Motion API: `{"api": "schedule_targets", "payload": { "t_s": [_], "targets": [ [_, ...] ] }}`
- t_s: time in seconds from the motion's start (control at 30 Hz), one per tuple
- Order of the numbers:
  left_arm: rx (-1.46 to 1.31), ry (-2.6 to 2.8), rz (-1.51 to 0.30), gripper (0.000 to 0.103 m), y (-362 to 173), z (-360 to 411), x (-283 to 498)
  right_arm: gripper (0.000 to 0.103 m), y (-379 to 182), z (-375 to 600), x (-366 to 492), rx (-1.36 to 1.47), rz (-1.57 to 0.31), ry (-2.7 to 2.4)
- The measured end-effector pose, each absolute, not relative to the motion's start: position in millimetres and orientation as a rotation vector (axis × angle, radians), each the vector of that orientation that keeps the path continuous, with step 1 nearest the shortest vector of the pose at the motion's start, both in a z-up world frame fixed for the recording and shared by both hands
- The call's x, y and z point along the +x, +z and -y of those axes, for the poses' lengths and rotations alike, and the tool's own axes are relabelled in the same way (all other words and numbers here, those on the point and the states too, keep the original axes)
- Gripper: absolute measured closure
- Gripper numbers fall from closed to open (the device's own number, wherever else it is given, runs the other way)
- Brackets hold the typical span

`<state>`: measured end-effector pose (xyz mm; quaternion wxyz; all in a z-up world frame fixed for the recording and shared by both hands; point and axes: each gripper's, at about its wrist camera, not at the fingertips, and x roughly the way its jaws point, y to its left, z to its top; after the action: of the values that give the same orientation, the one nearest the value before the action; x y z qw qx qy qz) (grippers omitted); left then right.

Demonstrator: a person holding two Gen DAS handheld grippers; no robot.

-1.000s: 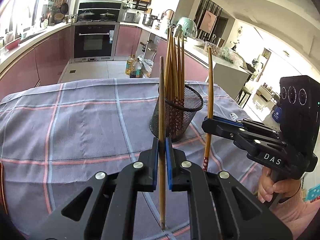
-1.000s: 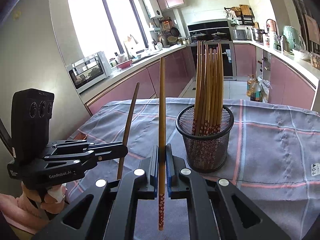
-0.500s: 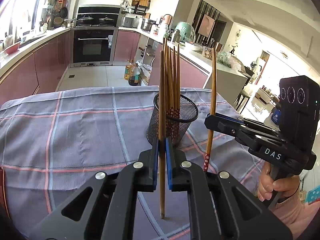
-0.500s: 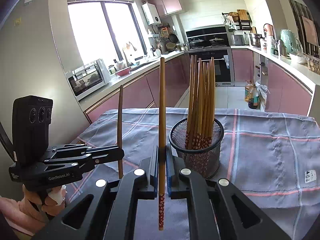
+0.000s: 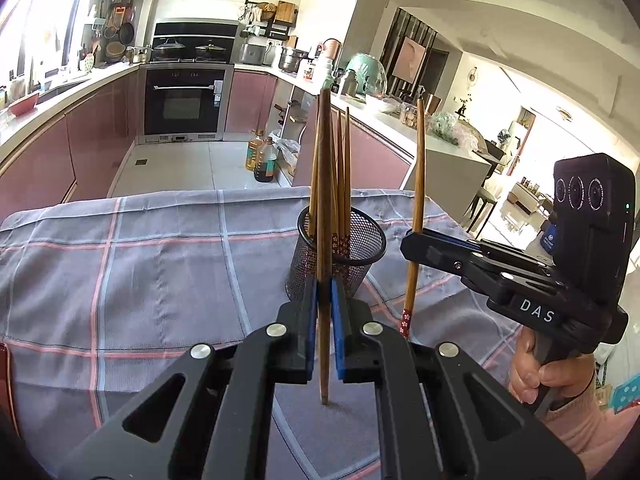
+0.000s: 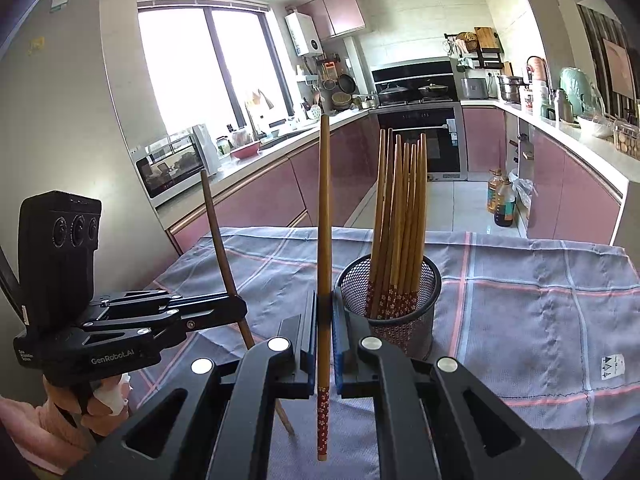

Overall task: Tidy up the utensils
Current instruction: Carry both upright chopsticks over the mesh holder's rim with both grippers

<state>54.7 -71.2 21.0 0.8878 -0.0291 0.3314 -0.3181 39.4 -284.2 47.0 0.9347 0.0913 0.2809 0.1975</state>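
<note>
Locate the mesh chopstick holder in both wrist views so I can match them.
Left wrist view: mesh chopstick holder sits centre frame, just behind the left gripper, partly hidden by the chopstick it grips.
Right wrist view: holder sits right of centre, beside the right gripper.
Shared landmark: the built-in oven behind the table.

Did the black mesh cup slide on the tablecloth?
Cannot tell: the mesh cup sits differently against the tablecloth stripes, but the camera itself shifted.
</note>
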Motion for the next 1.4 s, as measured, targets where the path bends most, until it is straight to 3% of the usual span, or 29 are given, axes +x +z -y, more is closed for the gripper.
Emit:
{"api": "schedule_targets", "payload": {
  "t_s": [1.4],
  "targets": [
    [-0.073, -0.693, -0.636, 0.095, 52, 75, 61, 0.097, 62, 289, 54, 0.174, -0.524, 0.395]
  ]
}}
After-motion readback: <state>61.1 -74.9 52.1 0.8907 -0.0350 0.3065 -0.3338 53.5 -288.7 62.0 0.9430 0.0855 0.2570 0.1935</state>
